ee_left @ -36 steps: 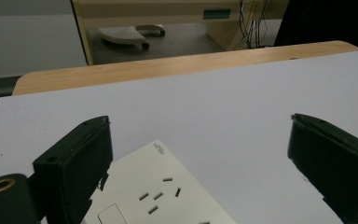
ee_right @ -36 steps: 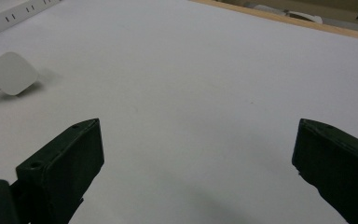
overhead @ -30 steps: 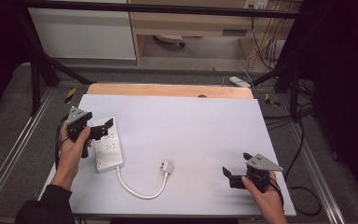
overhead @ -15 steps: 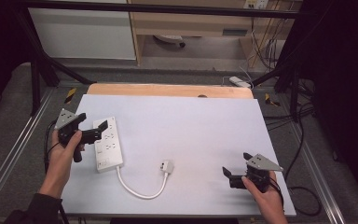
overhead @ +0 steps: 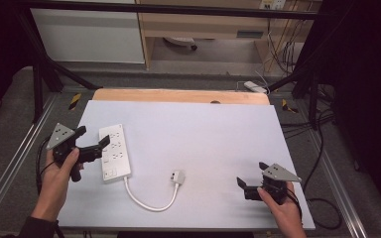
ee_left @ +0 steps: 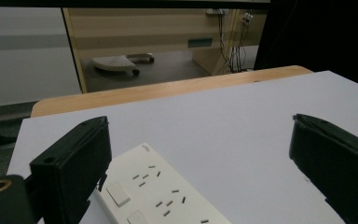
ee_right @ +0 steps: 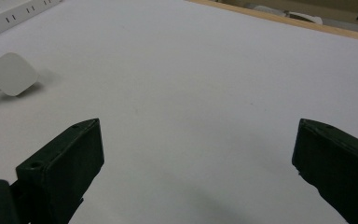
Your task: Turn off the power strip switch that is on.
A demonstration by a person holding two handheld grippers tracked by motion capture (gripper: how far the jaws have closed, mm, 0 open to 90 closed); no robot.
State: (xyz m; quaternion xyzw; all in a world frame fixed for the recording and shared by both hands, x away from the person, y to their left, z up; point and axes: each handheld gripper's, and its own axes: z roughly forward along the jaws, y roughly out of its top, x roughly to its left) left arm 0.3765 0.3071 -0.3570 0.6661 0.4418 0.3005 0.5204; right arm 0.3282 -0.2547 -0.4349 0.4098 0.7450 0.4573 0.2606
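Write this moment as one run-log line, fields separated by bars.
left gripper: open, beside power strip, not touching | right gripper: open, holding nothing | plug: lying loose on table

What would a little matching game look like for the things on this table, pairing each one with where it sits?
Things:
1. power strip
2. plug
3. left gripper
4. right gripper

Places:
A. near the table's front right corner, jaws open
B. left part of the white table, lying flat
C. at the table's left edge, jaws open beside the strip
D. at the cable's end, mid-table

Pairs: 1-B, 2-D, 3-C, 4-A
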